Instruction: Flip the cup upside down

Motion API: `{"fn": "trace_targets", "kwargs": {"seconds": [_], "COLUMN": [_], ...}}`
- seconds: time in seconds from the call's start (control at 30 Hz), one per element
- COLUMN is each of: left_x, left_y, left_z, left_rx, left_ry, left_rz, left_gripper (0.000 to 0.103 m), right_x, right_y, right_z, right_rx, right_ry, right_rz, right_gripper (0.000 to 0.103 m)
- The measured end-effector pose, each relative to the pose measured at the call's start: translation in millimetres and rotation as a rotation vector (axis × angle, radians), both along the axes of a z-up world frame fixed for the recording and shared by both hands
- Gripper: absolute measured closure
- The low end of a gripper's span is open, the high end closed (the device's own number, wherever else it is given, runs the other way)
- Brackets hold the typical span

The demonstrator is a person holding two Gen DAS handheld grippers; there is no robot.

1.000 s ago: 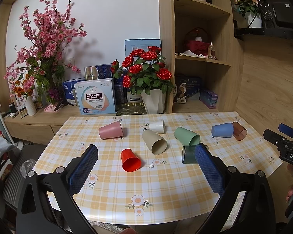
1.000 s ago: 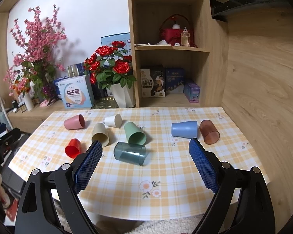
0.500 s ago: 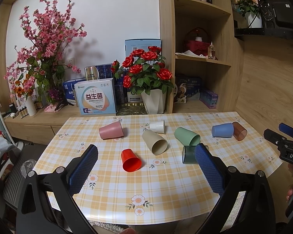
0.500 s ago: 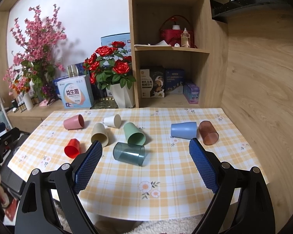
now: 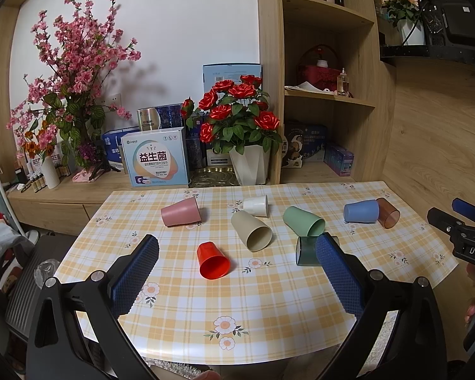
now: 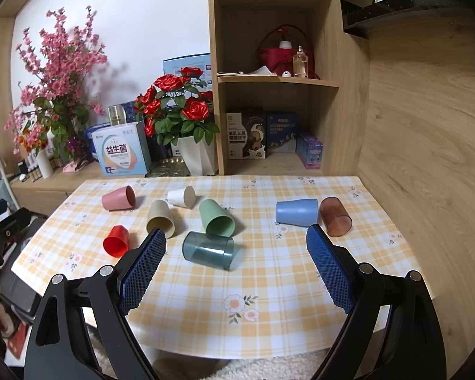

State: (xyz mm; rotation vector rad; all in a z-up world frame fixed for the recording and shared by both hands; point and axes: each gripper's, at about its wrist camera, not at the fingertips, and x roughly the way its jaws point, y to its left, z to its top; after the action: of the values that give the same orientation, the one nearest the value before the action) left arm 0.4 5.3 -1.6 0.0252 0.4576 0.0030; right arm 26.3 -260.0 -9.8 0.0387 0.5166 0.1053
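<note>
Several cups lie on their sides on the yellow checked table [image 5: 269, 310]: pink [image 5: 180, 211], white [image 5: 256, 205], beige [image 5: 251, 230], red [image 5: 212, 260], green [image 5: 304, 221], dark teal [image 5: 305, 250], blue [image 5: 361, 211] and brown [image 5: 388, 212]. My left gripper [image 5: 237, 253] is open and empty above the near table edge, in front of the red cup. My right gripper [image 6: 236, 247] is open and empty, with the teal cup [image 6: 208, 250] seen between its fingers, farther on. The blue cup [image 6: 296, 212] and brown cup [image 6: 335, 217] lie to the right.
A white vase of red roses [image 5: 248, 164] and a box [image 5: 156, 161] stand behind the table on a low cabinet. A wooden shelf unit [image 6: 275, 95] rises at the back right. A wood wall [image 6: 427, 158] borders the table's right side.
The right gripper's view has shifted slightly; the cups sit a little farther left and up. The left gripper and all cups are unmoved.
</note>
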Motion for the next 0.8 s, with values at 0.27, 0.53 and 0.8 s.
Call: {"fn": "trace_targets", "kwargs": {"seconds": [0.27,0.53,0.8], "left_x": [0.1,-0.2,-1.0], "left_y": [-0.4,0.9,2.0], "left_z": [-0.1,0.1,-0.2], "left_rx": [0.0,-0.003,-0.002], "left_ry": [0.001,0.002,0.004], "left_rz": [0.0,-0.003,0.0], "left_gripper": [0.006,0.006,0.006], "right_x": [-0.3,-0.1,0.2], "right_y": [0.2,0.4,-0.1], "right_z": [-0.5,-0.3,-0.2], "right_rx": [0.0,0.0,-0.001], "right_ry": [0.0,0.001,0.003], "right_rz": [0.0,0.0,-0.001], "right_gripper": [0.016,0.016,0.016]}}
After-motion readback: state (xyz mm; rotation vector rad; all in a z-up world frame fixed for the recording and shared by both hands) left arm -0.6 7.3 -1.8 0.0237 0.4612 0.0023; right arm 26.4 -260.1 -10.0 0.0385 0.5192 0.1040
